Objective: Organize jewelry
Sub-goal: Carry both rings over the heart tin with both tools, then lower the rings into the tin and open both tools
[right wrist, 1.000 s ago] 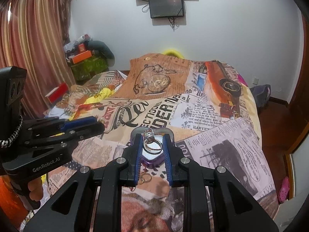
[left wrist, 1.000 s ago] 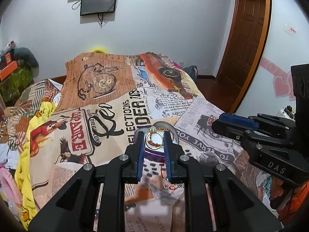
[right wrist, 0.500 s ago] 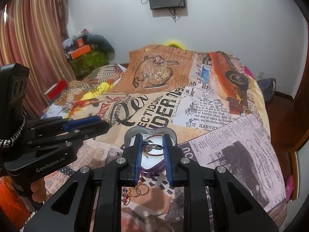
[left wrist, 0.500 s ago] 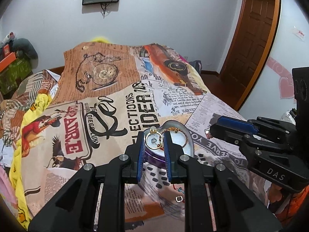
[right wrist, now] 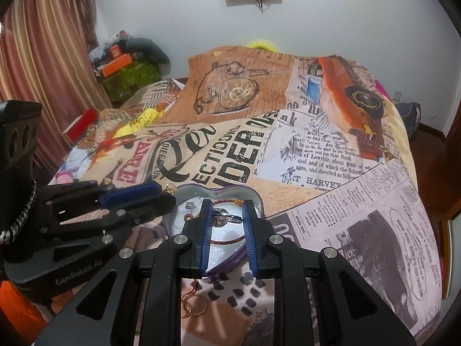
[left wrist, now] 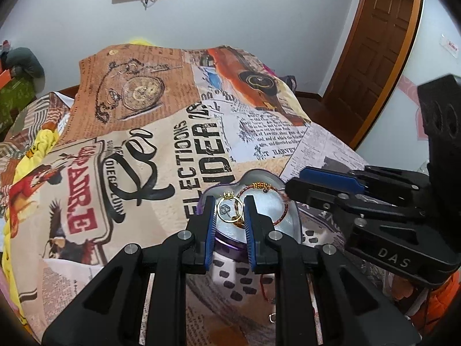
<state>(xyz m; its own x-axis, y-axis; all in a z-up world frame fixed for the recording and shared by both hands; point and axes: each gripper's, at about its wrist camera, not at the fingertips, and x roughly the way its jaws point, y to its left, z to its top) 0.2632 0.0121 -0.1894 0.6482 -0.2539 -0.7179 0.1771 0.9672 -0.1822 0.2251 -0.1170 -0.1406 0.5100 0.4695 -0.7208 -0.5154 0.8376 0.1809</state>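
Observation:
A heart-shaped purple tin (left wrist: pixel 296 225) (right wrist: pixel 258 201) with a white lining lies on the bedspread. My left gripper (left wrist: pixel 229 211) is shut on a gold ring (left wrist: pixel 228 212) and holds it over the tin's near-left part. My right gripper (right wrist: pixel 226 217) is shut on a silver ring (right wrist: pixel 227 217) over the tin's middle. A red and gold cord bracelet (left wrist: pixel 283 212) (right wrist: pixel 227 241) lies in the tin. Each gripper shows in the other's view, the right one (left wrist: pixel 302 181) beside the tin's right rim, the left one (right wrist: pixel 161 194) at its left rim.
Gold hoops on a red cord (right wrist: pixel 194 307) lie on the bedspread (left wrist: pixel 144 150) in front of the tin. A small ring (left wrist: pixel 272 317) lies near the left gripper's body. Boxes (right wrist: pixel 115 66) stand far left, a door (left wrist: pixel 374 43) far right.
Both grippers have come down and forward with their rings, from above the tin to just over its lining. The tin now looks larger and nearer.

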